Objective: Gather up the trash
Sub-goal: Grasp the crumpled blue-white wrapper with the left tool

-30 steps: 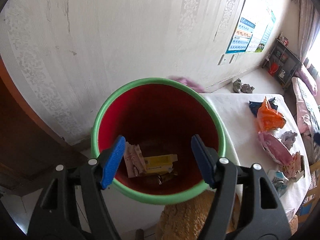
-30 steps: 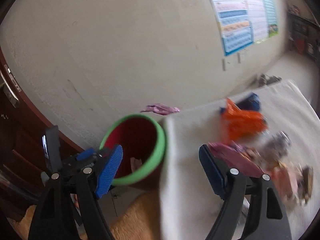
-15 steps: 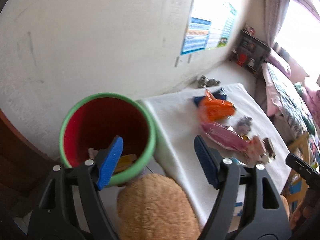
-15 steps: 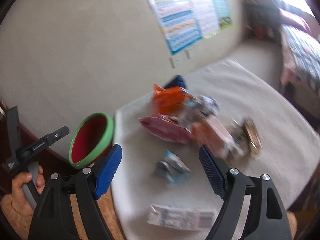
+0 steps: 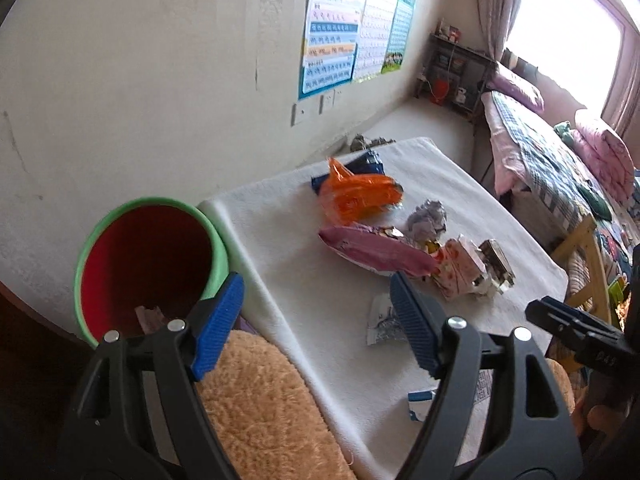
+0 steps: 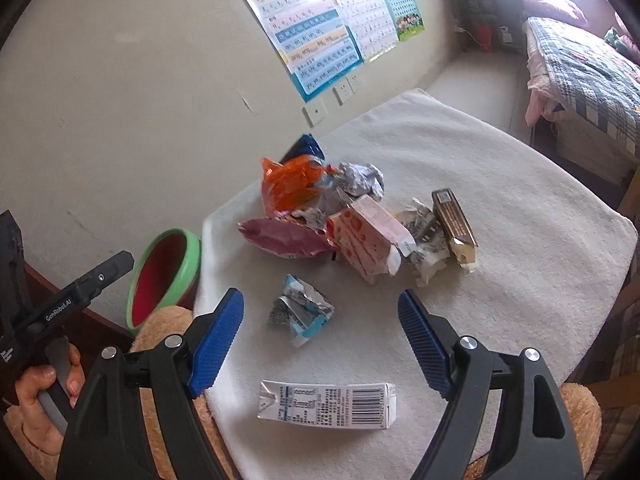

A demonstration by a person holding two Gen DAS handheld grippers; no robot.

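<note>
Trash lies heaped on the white-covered tabletop (image 6: 500, 200); the red bin with a green rim (image 5: 148, 264) stands off its left edge, against the wall. The bin's depth is dark in the left wrist view, with only a pale scrap visible at the bottom, and the right wrist view shows just its slanted mouth (image 6: 164, 276). The left gripper (image 5: 316, 320) stands wide with nothing between its blue pads, its right pad covering part of a crumpled foil wrapper (image 5: 380, 320). The right wrist view shows that wrapper (image 6: 302, 310) whole, and a flattened white carton (image 6: 328, 400) that the left view cuts to a corner. Further right lie an orange bag (image 6: 288, 184), a pink packet (image 6: 280, 238), a pink strawberry carton (image 6: 368, 244) and a brown carton (image 6: 454, 224). The right gripper (image 6: 320, 340) is open wide and empty above the cloth. A hand (image 6: 36, 392) grasping the other tool shows at lower left. Posters (image 6: 312, 36) hang on the wall; a bed (image 6: 580, 72) sits far right.
</note>
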